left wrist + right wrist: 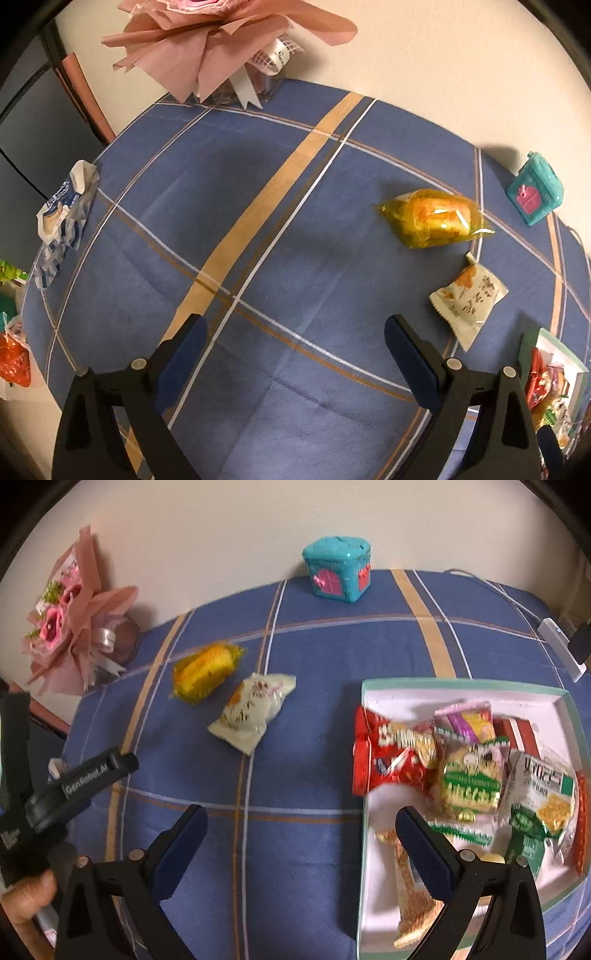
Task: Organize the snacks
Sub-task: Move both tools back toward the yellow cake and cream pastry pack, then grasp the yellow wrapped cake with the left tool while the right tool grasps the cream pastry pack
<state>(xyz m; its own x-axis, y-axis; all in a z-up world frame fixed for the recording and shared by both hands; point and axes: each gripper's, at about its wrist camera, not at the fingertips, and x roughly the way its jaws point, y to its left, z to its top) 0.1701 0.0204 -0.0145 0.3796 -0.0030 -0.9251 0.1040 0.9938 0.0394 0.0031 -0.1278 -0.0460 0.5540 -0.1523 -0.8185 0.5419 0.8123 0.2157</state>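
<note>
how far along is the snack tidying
Mostly done: several packets already lie in the box. Nothing is in hand; the left gripper and right gripper are open and empty. Left on the cloth: the yellow snack and white packet.

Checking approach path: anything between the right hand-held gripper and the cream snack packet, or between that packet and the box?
Nothing visible. Only bare blue plaid tablecloth separates the open right hand-held gripper from the cream snack packet, and the packet from the white green-rimmed box.
</note>
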